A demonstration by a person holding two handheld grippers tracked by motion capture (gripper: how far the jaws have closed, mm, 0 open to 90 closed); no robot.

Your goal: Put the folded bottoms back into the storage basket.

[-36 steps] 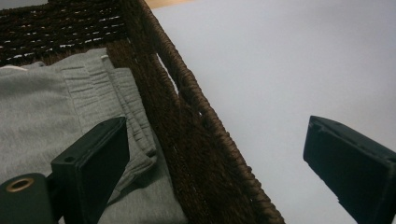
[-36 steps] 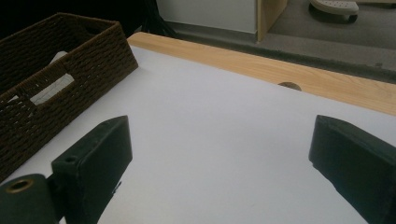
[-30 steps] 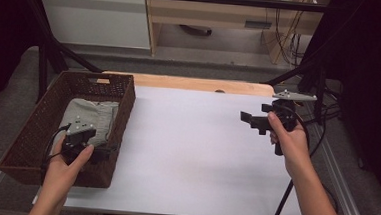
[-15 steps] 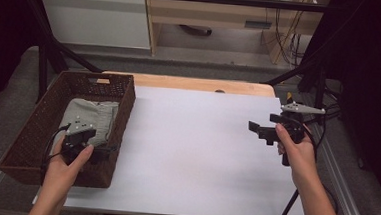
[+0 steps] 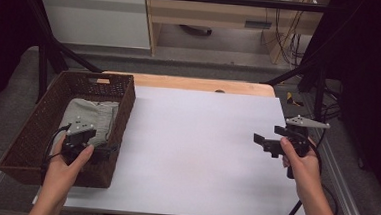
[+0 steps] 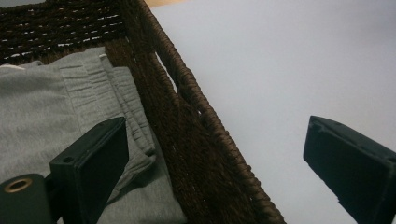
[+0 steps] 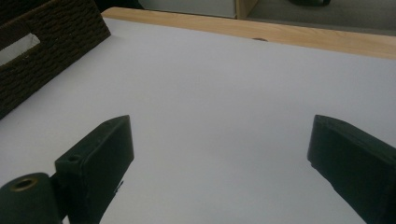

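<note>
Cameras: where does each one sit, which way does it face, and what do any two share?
High view: above the person's side, looking forward and down on the table; both forearms, left gripper, right gripper.
Left gripper view: rides the left gripper, jaws apart astride the basket wall, cloth inside.
Right gripper view: jaws apart over the table, facing the basket corner.
All share the basket.

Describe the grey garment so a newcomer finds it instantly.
Start at the dark woven basket on the table's left side. Folded inside lies the grey garment, under the open left gripper. It is the sole soft, pale thing against brown wicker.
</note>
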